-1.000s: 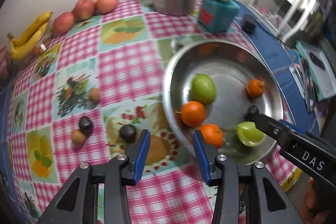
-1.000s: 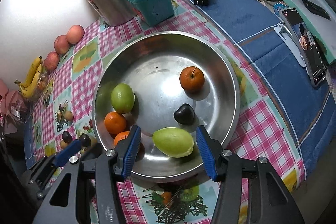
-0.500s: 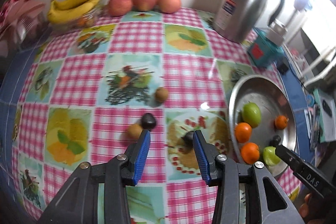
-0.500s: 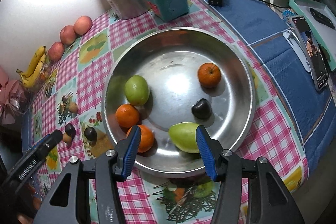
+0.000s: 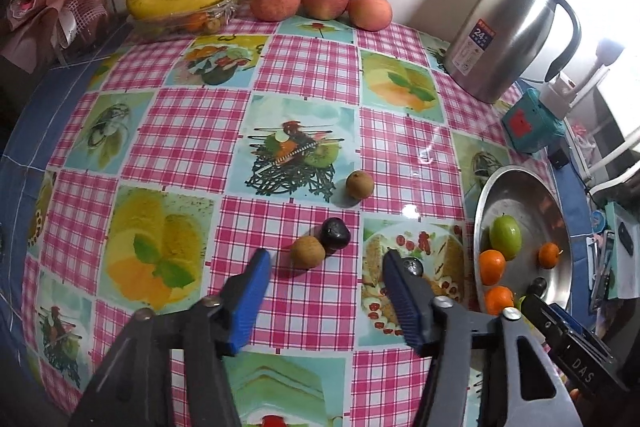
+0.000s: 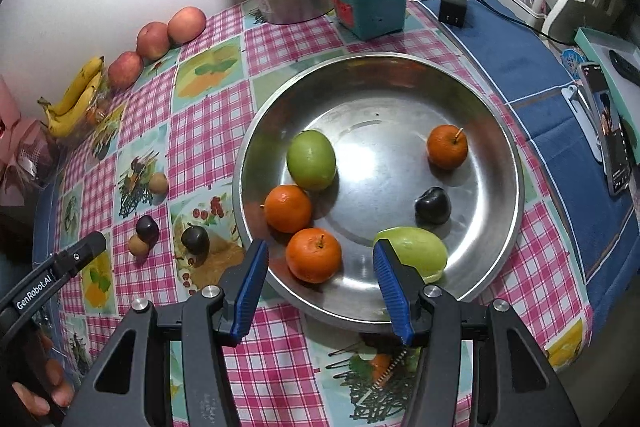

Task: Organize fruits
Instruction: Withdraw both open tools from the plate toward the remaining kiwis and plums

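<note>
Stainless steel, wide and shallow, the round bowl (image 6: 500,131) serves as the landmark on the pink checked oilcloth with fruit pictures (image 5: 304,75); inside it lie three small orange tangerines (image 6: 314,254), a round green fruit (image 6: 311,159), an elongated pale green fruit (image 6: 416,251) against the near wall, and one glossy dark plum-like fruit (image 6: 432,205). Left of the bowl on the cloth sit a second dark fruit (image 6: 195,239) close to the rim, then a dark fruit (image 5: 335,234) touching a small brown round fruit (image 5: 307,253), and another brown fruit (image 5: 359,184) set apart beyond them. The left gripper (image 5: 326,265), blue pads spread wide, hangs over the touching pair with nothing between its fingers; its black arm reads "GenRobot.AI" in the right wrist view. The right gripper (image 6: 318,261) is likewise spread and empty above the bowl's near edge; "DAS" shows on its arm. Behind the bowl stands a brushed steel jug (image 5: 506,39) with a label reading "24", the smaller print possibly hours but too blurred; beside it a teal box (image 6: 368,5).
</note>
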The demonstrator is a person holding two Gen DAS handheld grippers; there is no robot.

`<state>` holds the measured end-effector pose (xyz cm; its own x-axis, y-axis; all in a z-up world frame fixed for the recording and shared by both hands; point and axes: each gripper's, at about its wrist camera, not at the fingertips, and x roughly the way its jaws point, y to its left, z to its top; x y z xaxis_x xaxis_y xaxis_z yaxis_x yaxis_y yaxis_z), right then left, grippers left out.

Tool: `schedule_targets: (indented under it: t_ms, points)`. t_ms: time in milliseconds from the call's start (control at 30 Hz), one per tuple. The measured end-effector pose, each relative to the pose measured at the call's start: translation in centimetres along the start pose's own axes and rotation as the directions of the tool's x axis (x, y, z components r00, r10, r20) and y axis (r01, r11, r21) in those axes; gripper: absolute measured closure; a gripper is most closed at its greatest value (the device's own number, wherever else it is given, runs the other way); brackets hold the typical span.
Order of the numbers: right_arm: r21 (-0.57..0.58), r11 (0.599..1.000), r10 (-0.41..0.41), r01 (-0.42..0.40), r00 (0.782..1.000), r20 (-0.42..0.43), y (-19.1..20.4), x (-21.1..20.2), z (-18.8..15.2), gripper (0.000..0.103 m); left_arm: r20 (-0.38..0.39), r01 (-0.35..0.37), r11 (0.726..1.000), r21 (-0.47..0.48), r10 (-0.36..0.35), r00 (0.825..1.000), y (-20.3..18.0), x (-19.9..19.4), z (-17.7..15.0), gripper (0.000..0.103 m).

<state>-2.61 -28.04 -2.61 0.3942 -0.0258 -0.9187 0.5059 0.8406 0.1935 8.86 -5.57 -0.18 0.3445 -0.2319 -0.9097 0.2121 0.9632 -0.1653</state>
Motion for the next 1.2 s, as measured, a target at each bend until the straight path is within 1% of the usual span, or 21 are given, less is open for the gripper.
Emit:
schedule_targets:
  t_ms: [67,133,200,233,300,400,467,533,633,667,700,800,1067,1200]
  points:
    - [-0.009,1.0,-0.007,0.007,1.0,-0.001,0.2,0.3,-0.1,0.039,-0.006,-0.01,1.0,0.002,0.01,1.0,0.0,0.2,0.0,0.034]
    - [-0.019,1.0,-0.02,0.02,1.0,-0.001,0.4,0.5,-0.1,0.037,-0.01,-0.025,1.0,0.004,0.025,1.0,0.0,0.5,-0.1,0.027]
    - [-0.027,0.999,-0.031,0.031,1.0,-0.001,0.5,0.8,-0.2,0.03,-0.017,-0.036,0.999,0.004,0.036,0.999,0.0,0.9,-0.2,0.022]
    - [-0.027,0.999,-0.032,0.032,0.999,-0.001,0.4,1.0,-0.2,0.028,-0.021,-0.04,0.999,0.005,0.04,0.999,0.0,1.1,-0.3,0.018]
    - [-0.027,0.999,-0.036,0.036,0.999,-0.001,0.4,1.3,-0.2,0.022,-0.036,-0.048,0.999,0.0,0.048,0.998,0.1,1.8,-0.5,0.014]
    - [-0.031,0.998,-0.046,0.046,0.999,-0.007,0.4,1.9,-0.2,0.018,-0.063,-0.044,0.999,-0.018,0.043,0.997,0.3,2.6,-0.7,0.012]
    - [-0.033,0.998,-0.052,0.052,0.999,-0.012,0.4,2.2,-0.2,0.016,-0.074,-0.042,0.999,-0.026,0.04,0.996,0.4,3.0,-0.8,0.009]
    - [-0.029,0.998,-0.056,0.056,0.998,-0.014,0.4,2.4,-0.2,0.016,-0.078,-0.048,0.998,-0.027,0.046,0.996,0.4,3.3,-0.9,0.0]
    - [-0.025,0.998,-0.065,0.064,0.998,-0.013,0.3,2.6,-0.2,0.015,-0.063,-0.063,0.998,-0.024,0.061,0.996,0.3,3.5,-1.0,0.0]
    - [-0.024,0.997,-0.069,0.069,0.998,-0.01,0.3,2.6,-0.2,0.012,-0.056,-0.065,0.998,-0.025,0.064,0.996,0.3,3.5,-1.0,0.0]
    - [-0.025,0.997,-0.074,0.074,0.997,-0.006,0.3,2.7,-0.2,0.011,-0.049,-0.069,0.997,-0.026,0.068,0.996,0.4,3.4,-1.0,0.0]
    - [-0.029,0.996,-0.079,0.079,0.997,0.009,0.4,2.6,-0.1,0.011,-0.033,-0.083,0.996,-0.029,0.082,0.996,0.5,3.4,-0.9,0.0]
    - [-0.017,0.998,-0.06,0.061,0.998,0.03,0.8,2.6,0.1,0.011,-0.01,-0.086,0.995,-0.048,0.086,0.996,1.4,3.2,-0.5,0.0]
    - [-0.032,0.999,-0.043,0.043,0.999,0.02,1.6,2.8,0.1,0.011,-0.002,-0.078,0.993,-0.088,0.078,0.997,2.5,3.0,-0.3,0.0]
